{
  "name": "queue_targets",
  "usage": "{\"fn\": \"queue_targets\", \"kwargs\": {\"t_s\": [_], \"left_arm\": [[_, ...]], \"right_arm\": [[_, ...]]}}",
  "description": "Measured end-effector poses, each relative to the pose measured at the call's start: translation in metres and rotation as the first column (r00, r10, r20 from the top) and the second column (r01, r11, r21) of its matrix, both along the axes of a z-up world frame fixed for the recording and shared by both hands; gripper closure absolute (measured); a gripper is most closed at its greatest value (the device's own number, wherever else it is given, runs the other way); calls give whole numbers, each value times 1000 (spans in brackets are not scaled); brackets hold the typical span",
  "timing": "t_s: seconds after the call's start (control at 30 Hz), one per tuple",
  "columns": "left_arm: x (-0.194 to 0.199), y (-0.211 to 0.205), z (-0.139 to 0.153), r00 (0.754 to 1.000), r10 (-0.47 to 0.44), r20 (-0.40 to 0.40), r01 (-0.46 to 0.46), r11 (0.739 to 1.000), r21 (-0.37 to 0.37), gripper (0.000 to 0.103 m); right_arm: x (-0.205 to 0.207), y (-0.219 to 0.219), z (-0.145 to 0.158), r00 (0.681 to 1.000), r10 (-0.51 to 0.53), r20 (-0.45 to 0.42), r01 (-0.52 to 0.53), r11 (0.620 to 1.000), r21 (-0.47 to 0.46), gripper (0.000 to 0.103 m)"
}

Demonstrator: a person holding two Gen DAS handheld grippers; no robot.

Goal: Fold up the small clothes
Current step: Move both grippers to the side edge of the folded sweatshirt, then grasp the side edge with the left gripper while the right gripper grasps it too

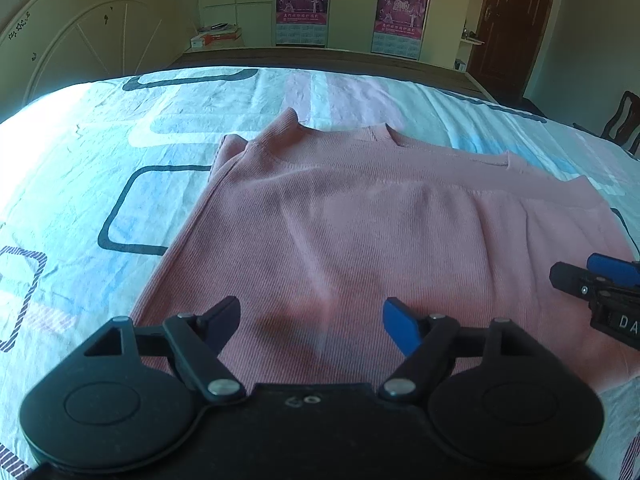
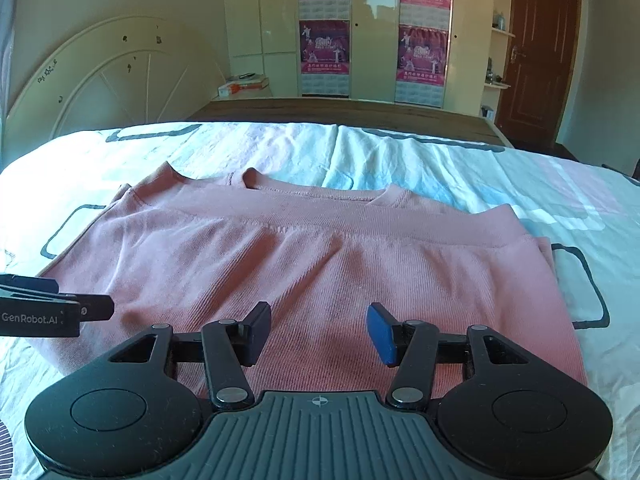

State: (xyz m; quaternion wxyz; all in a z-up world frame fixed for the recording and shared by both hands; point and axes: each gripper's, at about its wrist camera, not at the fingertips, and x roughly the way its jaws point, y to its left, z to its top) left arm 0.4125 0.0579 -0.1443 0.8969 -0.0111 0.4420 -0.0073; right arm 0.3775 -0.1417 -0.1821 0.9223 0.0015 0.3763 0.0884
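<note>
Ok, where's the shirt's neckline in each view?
Left wrist: neckline upper centre, far edge of the pink shirt.
Right wrist: neckline centre, above mid-height, also at the far edge.
Shared landmark: brown door, top right in both views.

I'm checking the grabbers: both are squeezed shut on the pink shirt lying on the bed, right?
Not quite. Both wrist views show the left gripper and the right gripper with jaws spread open, holding nothing. They sit just above the near part of the pink shirt, which does lie on the bed sheet.
</note>
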Motion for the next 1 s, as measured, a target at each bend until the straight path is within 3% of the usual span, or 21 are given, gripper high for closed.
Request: {"fn": "queue_targets", "kwargs": {"t_s": [0.13,0.27,0.5,0.57,0.73,0.9,1.0], "left_arm": [[-13,7,-4,1000,-1,-22,1,1000,-10,26],[-27,17,-8,999,21,-49,-23,999,-34,26],[-51,41,-14,989,78,-130,-103,975,-197,26],[-55,50,-19,983,100,-156,-143,947,-288,27],[-57,71,-30,974,166,-152,-220,842,-493,30],[-47,87,-42,960,244,-140,-277,740,-613,33],[-38,92,-46,954,275,-118,-284,706,-649,33]], "right_arm": [[-5,1,-16,999,-8,-33,6,997,-81,50],[-13,-6,-29,999,-12,-49,8,997,-79,50],[-23,-11,-23,998,-30,-51,28,999,-32,49],[-25,-11,-20,998,-29,-50,29,999,-19,48],[-28,-8,-14,999,-22,-49,22,1000,3,48],[-27,-4,-12,999,-14,-43,14,1000,13,48],[-23,-2,-11,999,-10,-39,11,1000,16,48]]}}
